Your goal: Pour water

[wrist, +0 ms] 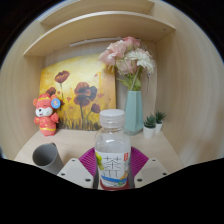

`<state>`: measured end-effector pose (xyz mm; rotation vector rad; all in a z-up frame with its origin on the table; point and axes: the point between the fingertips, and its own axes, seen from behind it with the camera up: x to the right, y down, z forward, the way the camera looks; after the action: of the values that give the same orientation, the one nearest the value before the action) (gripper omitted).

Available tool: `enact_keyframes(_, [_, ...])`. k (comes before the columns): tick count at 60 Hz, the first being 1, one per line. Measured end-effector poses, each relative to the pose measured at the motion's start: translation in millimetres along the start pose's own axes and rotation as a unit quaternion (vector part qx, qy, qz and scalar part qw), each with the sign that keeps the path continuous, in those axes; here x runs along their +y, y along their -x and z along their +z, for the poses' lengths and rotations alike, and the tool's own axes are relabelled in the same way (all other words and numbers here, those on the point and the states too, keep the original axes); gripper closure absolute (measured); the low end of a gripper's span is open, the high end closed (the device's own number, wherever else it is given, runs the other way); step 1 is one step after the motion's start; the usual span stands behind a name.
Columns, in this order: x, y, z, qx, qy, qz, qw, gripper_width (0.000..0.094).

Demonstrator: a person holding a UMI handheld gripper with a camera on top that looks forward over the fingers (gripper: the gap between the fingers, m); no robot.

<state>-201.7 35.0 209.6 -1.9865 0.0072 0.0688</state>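
Water bottle clamped in the gripper, in front of a curved wooden shelf nook.

The pale wooden shelf (100, 30) arches over a table (75, 150). A poppy painting (72, 92) leans against the back wall, beside a tall blue vase (133, 110) holding pink and white flowers (128, 58). Nearest, the gripper (113, 168) has both magenta pads pressed on the clear water bottle (113, 150), upright with its white cap on. A grey cup (46, 156) stands just left of the fingers. A red toy figure (45, 114) and small potted plants (153, 123) sit further back.
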Motion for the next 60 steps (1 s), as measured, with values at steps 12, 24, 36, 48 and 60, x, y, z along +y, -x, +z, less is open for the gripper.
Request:
enact_keyframes(12, [17.0, -4.4, -0.4, -0.005, -0.011, 0.006, 1.0, 0.0506])
enact_keyframes(24, [25.2, -7.6, -0.6, 0.018, -0.014, 0.006, 1.0, 0.0391])
enact_keyframes(36, [68.1, -16.4, -5.8, 0.047, 0.067, 0.021, 0.996, 0.0167])
enact_keyframes(48, [117.5, -7.3, -54.2, 0.064, 0.13, 0.006, 0.989, 0.0182])
enact_keyframes(60, [142.8, 61.1, -140.7, 0.057, 0.17, 0.008, 0.984, 0.0177])
